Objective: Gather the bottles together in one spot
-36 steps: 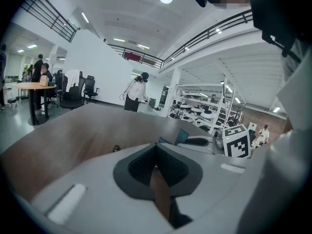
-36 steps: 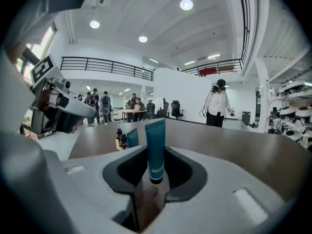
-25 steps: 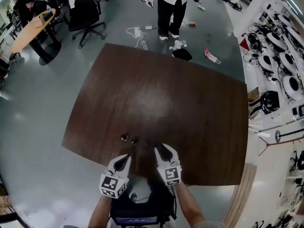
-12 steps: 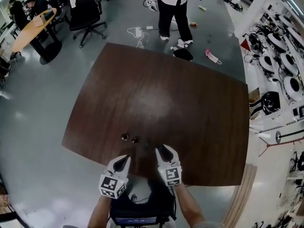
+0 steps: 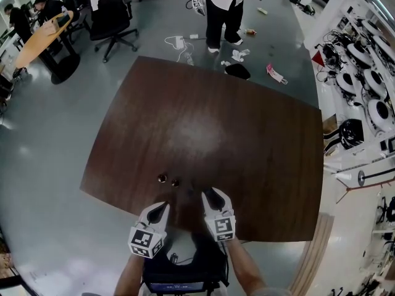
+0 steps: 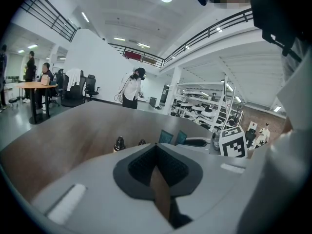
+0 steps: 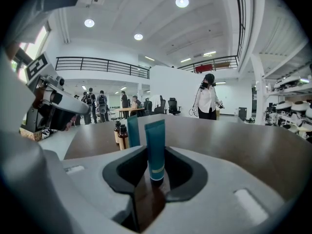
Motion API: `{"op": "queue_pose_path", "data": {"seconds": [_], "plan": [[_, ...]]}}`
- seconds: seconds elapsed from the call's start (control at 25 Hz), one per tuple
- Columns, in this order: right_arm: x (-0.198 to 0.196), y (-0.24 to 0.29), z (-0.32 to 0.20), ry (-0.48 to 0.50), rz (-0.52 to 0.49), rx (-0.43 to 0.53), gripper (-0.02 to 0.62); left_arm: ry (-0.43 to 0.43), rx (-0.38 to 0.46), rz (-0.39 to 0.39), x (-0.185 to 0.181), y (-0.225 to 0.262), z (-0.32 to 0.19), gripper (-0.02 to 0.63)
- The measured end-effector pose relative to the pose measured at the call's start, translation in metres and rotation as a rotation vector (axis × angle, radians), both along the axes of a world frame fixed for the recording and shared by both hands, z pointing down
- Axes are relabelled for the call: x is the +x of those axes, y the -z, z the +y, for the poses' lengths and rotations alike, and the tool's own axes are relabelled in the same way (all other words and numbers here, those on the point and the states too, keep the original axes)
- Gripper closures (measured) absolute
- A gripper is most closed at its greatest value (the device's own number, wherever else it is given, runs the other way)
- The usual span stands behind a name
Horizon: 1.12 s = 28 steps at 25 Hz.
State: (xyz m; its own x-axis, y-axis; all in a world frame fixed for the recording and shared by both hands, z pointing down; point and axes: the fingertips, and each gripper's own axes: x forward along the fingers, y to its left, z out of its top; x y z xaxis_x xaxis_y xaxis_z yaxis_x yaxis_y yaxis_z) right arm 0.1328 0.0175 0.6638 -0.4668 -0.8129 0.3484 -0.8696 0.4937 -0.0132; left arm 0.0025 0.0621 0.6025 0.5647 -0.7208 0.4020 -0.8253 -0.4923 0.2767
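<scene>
Standing upright near the near edge of the bench (image 5: pixel 210 122), towards its left near corner, are two small brown bottles (image 5: pixel 162 178) (image 5: pixel 175 182) with dark caps, just beside each other. Two teal tubes are standing on the same stretch of bench, just to the right of the bottles. The nearer tube (image 7: pixel 155 150) is rising upright between the jaws of the right tool (image 5: pixel 210 194), and the farther tube (image 7: pixel 133 129) is standing just beyond it, close to the two bottles. That is making four task things in all, two of each kind, grouped near one another along that edge. The right tool is holding its jaws partly open: the nearer tube is sitting inside the gap with bare bench showing on both sides of it, so the pads are not pressing on it. The left tool (image 5: pixel 162 206) is hanging over the near edge to the left of the right one, apart from it and a little short of the bottles. Its jaws are meeting at the tips and are gripping nothing. Each tool is carrying one marker cube (image 5: pixel 223 227), so two are showing. One person (image 5: pixel 223 5) is standing on the floor beyond the far edge of the bench.
</scene>
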Motion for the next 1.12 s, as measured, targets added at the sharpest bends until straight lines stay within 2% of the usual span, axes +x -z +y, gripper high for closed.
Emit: {"op": "queue_pose_path", "data": {"seconds": [0.52,0.72,0.88,1.0,1.12], "plan": [[0.0009,0.0027,0.0004,-0.02,-0.016,0.004,0.486,0.0,-0.004,-0.001,-0.002,0.0004,-0.0011,0.604],[0.0001,0.0021,0.0018,-0.016,-0.028,0.005,0.461,-0.006,-0.007,-0.005,-0.0015,-0.0015,-0.0003,0.604],[-0.0019,0.0023,0.0031,-0.015,-0.059,-0.003,0.406,-0.01,-0.007,-0.004,-0.0019,-0.0014,0.0002,0.604],[-0.0048,0.0028,0.0058,-0.005,-0.087,-0.013,0.336,-0.009,-0.006,-0.004,-0.0034,-0.0006,0.0011,0.604],[-0.0029,0.0027,0.0077,-0.008,-0.082,-0.016,0.322,-0.011,-0.006,-0.003,-0.0021,-0.0001,0.0025,0.604]]}}
